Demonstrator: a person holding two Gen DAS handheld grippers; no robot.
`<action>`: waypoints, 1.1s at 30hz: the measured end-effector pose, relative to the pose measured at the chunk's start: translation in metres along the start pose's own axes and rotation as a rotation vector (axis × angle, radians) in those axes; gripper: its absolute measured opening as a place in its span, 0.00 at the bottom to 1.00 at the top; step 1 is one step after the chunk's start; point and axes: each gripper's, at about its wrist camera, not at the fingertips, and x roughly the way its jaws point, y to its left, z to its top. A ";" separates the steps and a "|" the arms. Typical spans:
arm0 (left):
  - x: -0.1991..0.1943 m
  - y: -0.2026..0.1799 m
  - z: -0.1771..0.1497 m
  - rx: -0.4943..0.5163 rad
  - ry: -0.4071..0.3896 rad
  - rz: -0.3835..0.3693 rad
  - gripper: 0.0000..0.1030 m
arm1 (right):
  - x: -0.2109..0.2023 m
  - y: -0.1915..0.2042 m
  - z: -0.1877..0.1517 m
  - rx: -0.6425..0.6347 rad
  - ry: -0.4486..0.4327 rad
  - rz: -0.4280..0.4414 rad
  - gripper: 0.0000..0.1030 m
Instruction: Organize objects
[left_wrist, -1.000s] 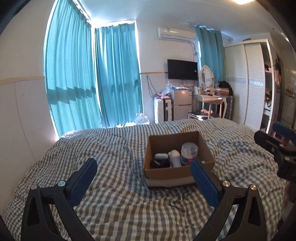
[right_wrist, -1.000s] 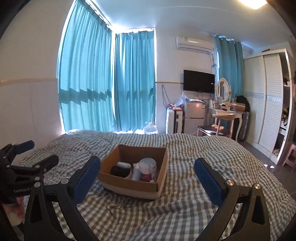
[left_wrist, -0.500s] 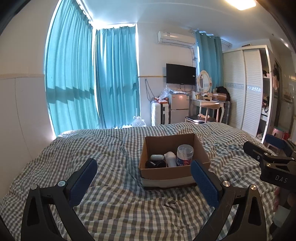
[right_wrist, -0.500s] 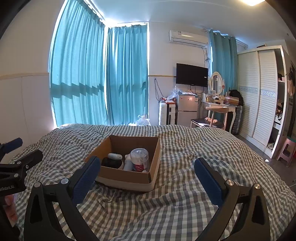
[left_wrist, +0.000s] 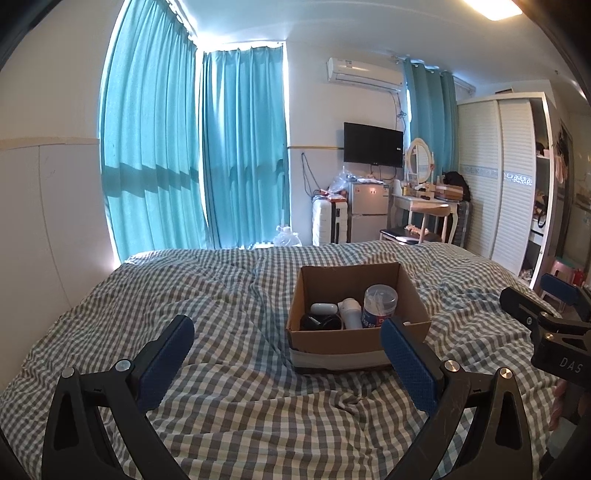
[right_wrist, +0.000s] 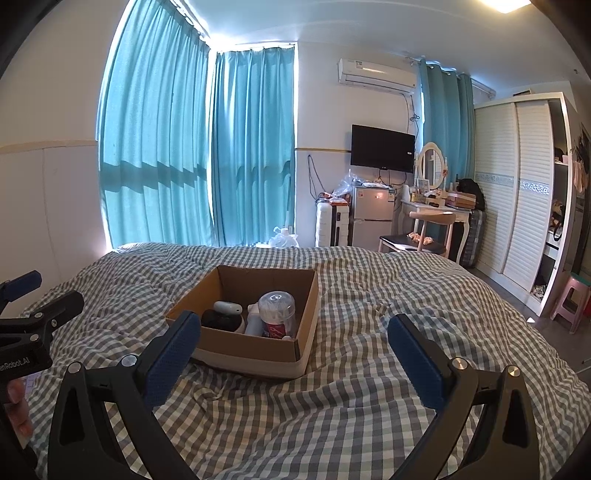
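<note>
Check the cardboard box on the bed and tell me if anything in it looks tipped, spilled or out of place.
Nothing stands out. The cardboard box sits flat on the checked bedspread, open-topped, not crushed. Inside, the clear-lidded jar stands upright beside a white bottle, a black item and a small white case. No spill visible. Both hand-held grippers are open and empty.

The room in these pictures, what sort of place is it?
Most likely a lived-in bedroom, perhaps a small studio flat. A bed with a checked cover fills the foreground, a wardrobe stands on the right, and a dressing table with an oval mirror stands by a small fridge.
</note>
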 end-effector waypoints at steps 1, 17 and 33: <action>0.000 0.000 0.000 -0.003 0.001 0.001 1.00 | 0.000 -0.001 0.000 0.005 0.001 0.000 0.99; 0.004 -0.004 0.000 0.019 0.011 0.007 1.00 | 0.002 0.003 0.001 0.000 0.004 0.005 0.99; 0.005 -0.006 -0.004 0.028 0.022 -0.001 1.00 | 0.005 0.004 -0.003 -0.003 0.013 0.007 0.99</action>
